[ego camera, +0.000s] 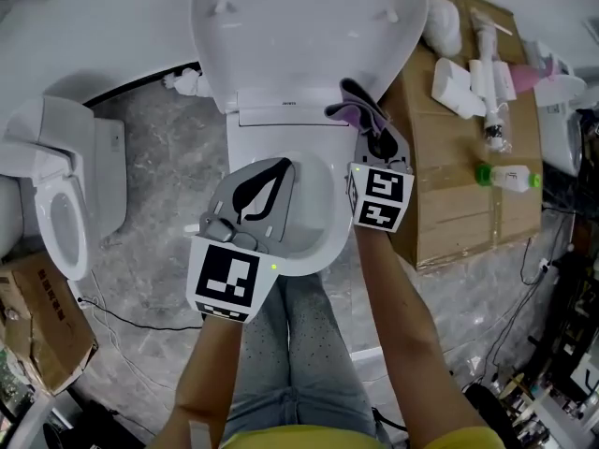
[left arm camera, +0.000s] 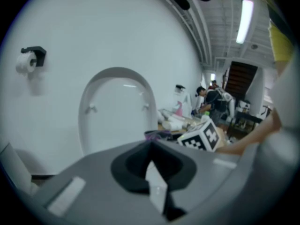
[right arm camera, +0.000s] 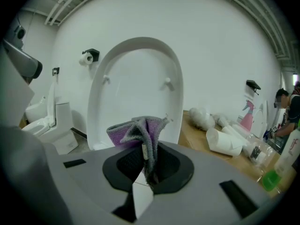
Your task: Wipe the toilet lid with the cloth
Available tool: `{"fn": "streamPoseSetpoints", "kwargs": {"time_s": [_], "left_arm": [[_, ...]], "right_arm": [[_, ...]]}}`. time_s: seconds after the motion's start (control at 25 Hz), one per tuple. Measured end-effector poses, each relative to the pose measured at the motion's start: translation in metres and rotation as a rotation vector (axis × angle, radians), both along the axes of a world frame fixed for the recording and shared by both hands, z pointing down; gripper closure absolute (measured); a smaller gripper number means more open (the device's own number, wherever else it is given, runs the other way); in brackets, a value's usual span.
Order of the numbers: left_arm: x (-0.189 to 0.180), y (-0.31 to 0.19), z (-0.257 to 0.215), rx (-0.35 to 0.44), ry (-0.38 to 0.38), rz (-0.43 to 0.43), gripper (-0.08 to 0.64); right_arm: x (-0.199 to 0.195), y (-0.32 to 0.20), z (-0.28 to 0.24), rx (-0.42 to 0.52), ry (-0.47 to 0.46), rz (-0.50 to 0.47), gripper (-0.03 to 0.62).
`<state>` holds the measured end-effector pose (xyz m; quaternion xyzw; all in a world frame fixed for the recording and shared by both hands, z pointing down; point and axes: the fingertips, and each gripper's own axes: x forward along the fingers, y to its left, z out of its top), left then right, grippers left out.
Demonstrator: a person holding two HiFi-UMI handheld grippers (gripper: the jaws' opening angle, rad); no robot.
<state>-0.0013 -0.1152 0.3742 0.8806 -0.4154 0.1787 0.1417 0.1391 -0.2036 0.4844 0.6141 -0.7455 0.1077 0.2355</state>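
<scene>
A purple-grey cloth (right arm camera: 136, 131) is pinched between the jaws of the right gripper (right arm camera: 146, 149), near the raised toilet lid (ego camera: 309, 26). The left gripper (left arm camera: 151, 146) is held over the bowl (ego camera: 328, 239), jaws pressed together on nothing. The small label below the lid cannot be read.

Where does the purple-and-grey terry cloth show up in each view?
Head view: purple-and-grey terry cloth, right of centre, just below the lid.
Left gripper view: cloth, a small sliver at centre.
Right gripper view: cloth, centre, pinched between the jaws.
Shared landmark: raised white toilet lid.
</scene>
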Motion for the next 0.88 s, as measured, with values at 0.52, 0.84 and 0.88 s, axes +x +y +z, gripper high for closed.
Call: {"fn": "streamPoseSetpoints", "kwargs": {"time_s": [0.52,0.84,0.88], "left_arm": [[-0.001,0.003,-0.108,0.113,0.028,-0.006,0.565],[-0.013,0.0,-0.165,0.186,0.019,-0.012,0.564],[-0.015,-0.001,-0.17,0.193,0.019,-0.01,0.563]], "right_arm": [[-0.013,0.032,-0.149,0.132,-0.021,-0.028,0.545],[-0.028,0.056,-0.235,0.215,-0.034,-0.073,0.545],[-0.03,0.058,-0.244,0.222,-0.037,-0.077,0.545]]}}
